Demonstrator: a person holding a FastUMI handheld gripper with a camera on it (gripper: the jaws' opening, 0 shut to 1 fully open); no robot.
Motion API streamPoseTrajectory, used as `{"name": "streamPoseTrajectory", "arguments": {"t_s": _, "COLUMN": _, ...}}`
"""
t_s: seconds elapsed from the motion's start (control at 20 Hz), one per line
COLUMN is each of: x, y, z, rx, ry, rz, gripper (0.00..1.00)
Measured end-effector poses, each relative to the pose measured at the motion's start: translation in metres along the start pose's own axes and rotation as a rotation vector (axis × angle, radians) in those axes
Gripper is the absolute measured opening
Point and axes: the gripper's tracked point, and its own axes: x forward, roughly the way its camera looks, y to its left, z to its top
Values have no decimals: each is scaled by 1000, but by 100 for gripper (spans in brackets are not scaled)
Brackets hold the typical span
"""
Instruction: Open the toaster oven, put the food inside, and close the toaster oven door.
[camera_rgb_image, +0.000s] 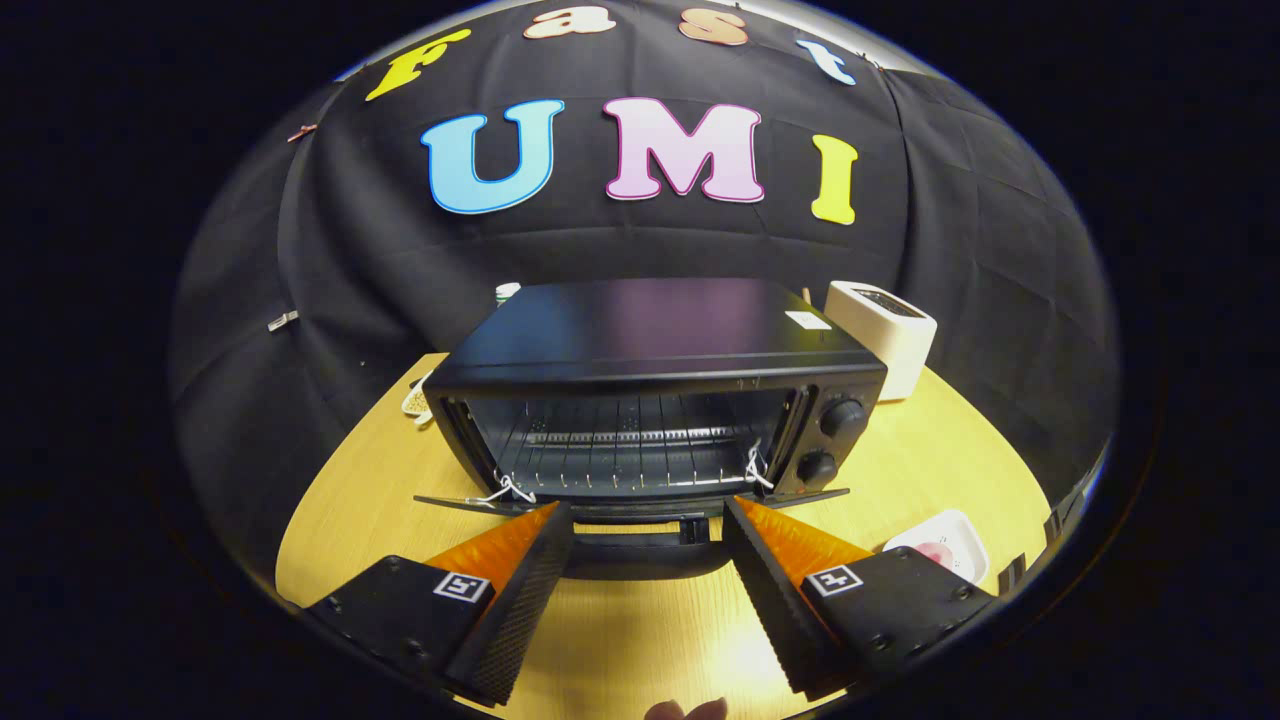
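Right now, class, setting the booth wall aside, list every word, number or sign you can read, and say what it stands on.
None can be read.
White sticker on the toaster oven top: too small.
Marks by its two knobs: too blurred.
Square coded tags on the open gripper, fingers at the lowered door: no words.

Wooden worktop (900, 470), pale yellow. Black oven (655, 390) stands mid-worktop, door (640, 505) dropped open flat toward near edge. White box-shaped appliance (885, 335) far right, just beside oven's far right corner. White dish (940, 545) near right, something pink in it. Small white item (415, 400) left of oven, partly hidden.
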Motion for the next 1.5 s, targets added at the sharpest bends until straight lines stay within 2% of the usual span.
{"name": "streamPoseTrajectory", "arguments": {"t_s": 0.35, "x": -9, "y": -4, "z": -88, "rx": 35, "ry": 205, "rz": -12, "gripper": 99}}
{"name": "streamPoseTrajectory", "arguments": {"t_s": 0.6, "x": -15, "y": 2, "z": -119, "rx": -6, "ry": 282, "rz": 25, "gripper": 99}}
{"name": "streamPoseTrajectory", "arguments": {"t_s": 0.8, "x": -34, "y": 5, "z": -98, "rx": -51, "ry": 233, "rz": 121, "gripper": 99}}
{"name": "streamPoseTrajectory", "arguments": {"t_s": 0.95, "x": -53, "y": -18, "z": -73, "rx": -75, "ry": 191, "rz": 170, "gripper": 99}}
{"name": "streamPoseTrajectory", "arguments": {"t_s": 1.1, "x": -69, "y": -59, "z": -45, "rx": -72, "ry": 139, "rz": 167, "gripper": 99}}
{"name": "streamPoseTrajectory", "arguments": {"t_s": 1.3, "x": -86, "y": -121, "z": -8, "rx": -72, "ry": 56, "rz": 115, "gripper": 99}}
{"name": "streamPoseTrajectory", "arguments": {"t_s": 1.5, "x": -100, "y": -167, "z": 7, "rx": -59, "ry": 50, "rz": 113, "gripper": 99}}
